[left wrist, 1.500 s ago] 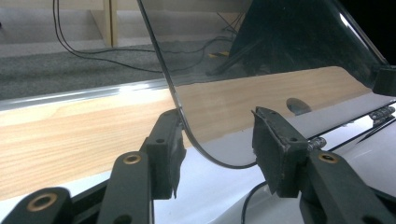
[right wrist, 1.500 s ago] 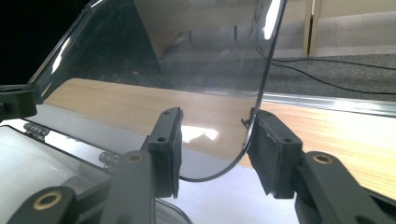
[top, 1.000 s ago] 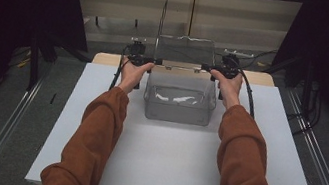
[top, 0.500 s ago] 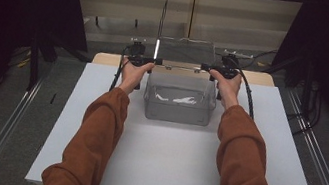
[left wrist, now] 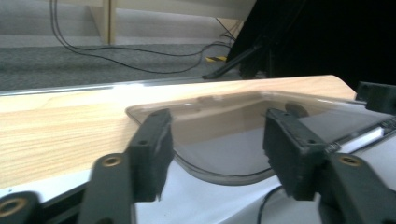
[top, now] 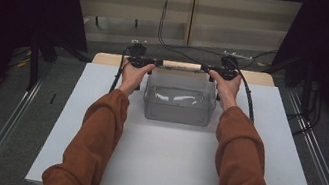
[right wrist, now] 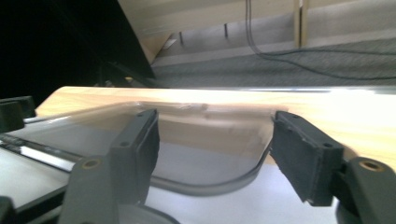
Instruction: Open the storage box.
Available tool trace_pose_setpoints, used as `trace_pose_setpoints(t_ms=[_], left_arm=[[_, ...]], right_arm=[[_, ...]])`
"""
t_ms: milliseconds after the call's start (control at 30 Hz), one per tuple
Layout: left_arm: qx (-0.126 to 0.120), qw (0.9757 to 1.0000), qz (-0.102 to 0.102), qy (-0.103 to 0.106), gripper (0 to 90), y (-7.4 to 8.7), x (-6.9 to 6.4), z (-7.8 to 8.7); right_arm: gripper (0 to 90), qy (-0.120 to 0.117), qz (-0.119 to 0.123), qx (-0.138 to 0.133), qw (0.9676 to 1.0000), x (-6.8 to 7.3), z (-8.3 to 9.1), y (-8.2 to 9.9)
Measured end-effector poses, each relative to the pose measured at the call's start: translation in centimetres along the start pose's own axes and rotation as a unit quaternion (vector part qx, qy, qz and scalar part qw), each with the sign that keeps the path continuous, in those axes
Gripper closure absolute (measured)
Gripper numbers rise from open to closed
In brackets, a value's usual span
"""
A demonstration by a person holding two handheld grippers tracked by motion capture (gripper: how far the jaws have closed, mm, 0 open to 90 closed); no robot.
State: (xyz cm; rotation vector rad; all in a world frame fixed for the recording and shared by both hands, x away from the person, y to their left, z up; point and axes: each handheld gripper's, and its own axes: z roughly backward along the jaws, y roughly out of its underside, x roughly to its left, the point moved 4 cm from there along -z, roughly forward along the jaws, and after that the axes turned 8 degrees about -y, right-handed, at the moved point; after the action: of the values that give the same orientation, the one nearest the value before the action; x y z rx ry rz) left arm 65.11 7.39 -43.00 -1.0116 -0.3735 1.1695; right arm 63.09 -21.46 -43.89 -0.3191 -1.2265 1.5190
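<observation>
Now clear lid [top: 184,67] between left claw [top: 143,61] and right claw [top: 217,73], both just spreading, corners unpinched.

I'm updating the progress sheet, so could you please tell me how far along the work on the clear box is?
Done: the clear box stands open on the white table, its lid laid flat behind it. In hand: the left tool and right tool straddle the lid's corners; their jaws have just been opening, pads off it. Left: probably only drawing both tools away.
</observation>
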Motion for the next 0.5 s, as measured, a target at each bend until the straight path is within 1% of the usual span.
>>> trace_pose_setpoints(t_ms=[33,67,133,167,233,267,300,333,367,400,433,467,500], left_arm=[[0.000,1.0000,-0.003,-0.002,35.2,0.0,0.0,0.0],[-0.001,1.0000,-0.002,-0.001,33.8,0.0,0.0,0.0],[-0.005,0.9999,-0.014,-0.005,32.0,0.0,0.0,0.2],[-0.011,0.9998,-0.015,-0.007,29.6,0.0,0.0,0.2],[-0.016,0.9995,-0.024,-0.012,25.3,-0.2,0.1,0.5],[-0.018,0.9993,-0.032,-0.013,23.7,-0.2,0.0,0.6],[-0.015,0.9987,-0.046,-0.017,23.4,-0.1,0.0,0.7],[-0.022,0.9983,-0.051,-0.020,23.6,0.0,-0.2,0.8],[-0.026,0.9983,-0.049,-0.016,23.7,0.1,-0.3,0.9],[-0.024,0.9984,-0.050,-0.010,23.5,0.2,-0.5,1.1],[-0.030,0.9980,-0.054,-0.013,22.8,0.3,-0.7,1.2],[-0.036,0.9972,-0.064,-0.016,21.6,0.3,-0.9,1.4],[-0.048,0.9966,-0.066,-0.014,19.2,0.3,-1.1,1.6]], right_arm=[[26.8,0.004,0.000,-0.004,1.0000,0.0,0.0,0.0],[26.0,0.005,0.004,-0.007,1.0000,0.0,0.0,0.1],[23.5,0.009,0.012,-0.016,0.9998,0.0,0.3,0.1],[21.5,0.010,0.015,-0.015,0.9997,0.0,0.4,0.1],[20.6,0.014,0.034,-0.022,0.9991,0.2,0.8,0.0],[19.4,0.018,0.044,-0.026,0.9985,0.3,1.0,-0.1],[17.7,0.021,0.057,-0.026,0.9978,0.4,1.2,-0.2],[16.6,0.023,0.065,-0.026,0.9973,0.5,1.4,-0.2],[15.5,0.027,0.074,-0.029,0.9964,0.7,1.6,-0.1],[14.8,0.025,0.078,-0.036,0.9960,0.9,1.9,-0.1],[13.8,0.024,0.083,-0.040,0.9954,1.1,2.2,-0.1],[12.5,0.026,0.091,-0.043,0.9946,1.2,2.5,-0.1],[11.6,0.025,0.100,-0.049,0.9935,1.4,2.8,-0.1]])
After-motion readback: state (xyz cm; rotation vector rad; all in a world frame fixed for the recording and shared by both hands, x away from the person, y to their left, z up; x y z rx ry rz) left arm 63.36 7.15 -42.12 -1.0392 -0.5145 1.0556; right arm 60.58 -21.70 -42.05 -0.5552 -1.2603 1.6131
